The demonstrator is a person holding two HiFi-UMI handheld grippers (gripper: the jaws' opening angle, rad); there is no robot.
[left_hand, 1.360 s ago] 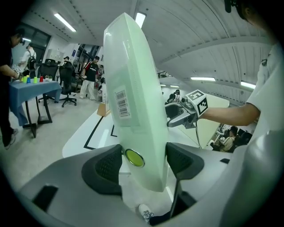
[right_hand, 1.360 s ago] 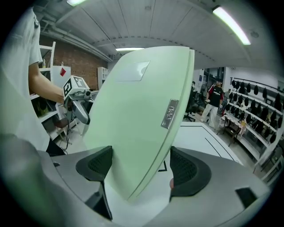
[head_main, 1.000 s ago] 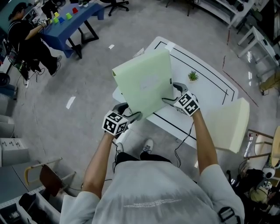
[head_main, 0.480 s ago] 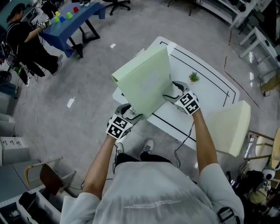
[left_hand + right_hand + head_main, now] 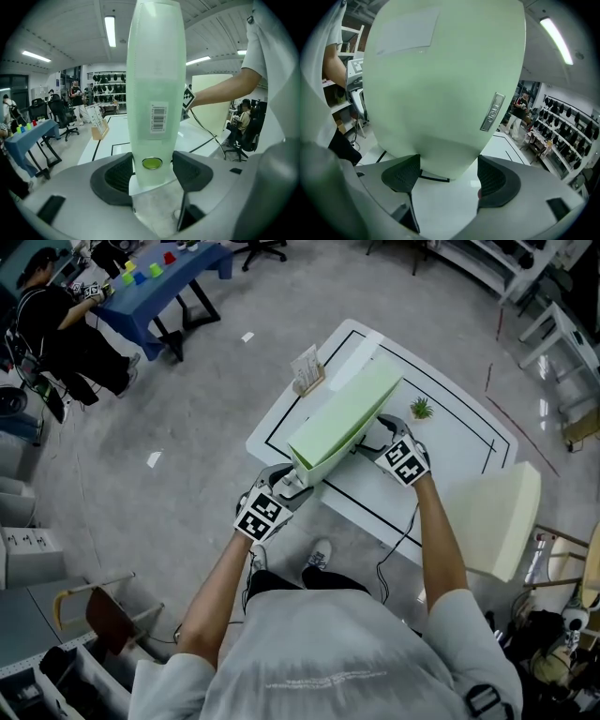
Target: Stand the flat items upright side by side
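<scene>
1. pale green lever-arch binder [image 5: 342, 423], stiff card covers and a narrow rounded spine. the spine carries a white barcode sticker [image 5: 158, 119] and a green-rimmed finger hole [image 5: 152, 163]. the broad cover carries a blank white label [image 5: 407, 28] and a small metal tag slot [image 5: 492, 112].
2. the binder is upright and seen edge-on in the head view. it runs from the near-left edge of the white tabletop [image 5: 455, 442] toward its middle, with the spine end overhanging that edge. cannot tell whether it touches the tabletop.
3. left gripper [image 5: 289, 482]: jaws have just been closing. the pads now press on either side of the spine's lower end, with the finger hole between them.
4. right gripper [image 5: 375, 435]: jaws stand wide and clamp nothing. the broad cover lies just ahead of the pads and is wider than the gap.
5. small green potted plant [image 5: 421, 409] stands just beside the right gripper, on the cover side of the binder.
6. wooden card holder [image 5: 307, 371] stands at the far-left edge of the tabletop, near the binder's far end but apart from it.
7. large cream flat panel [image 5: 492, 521] stands off the right edge of the tabletop, well apart.
</scene>
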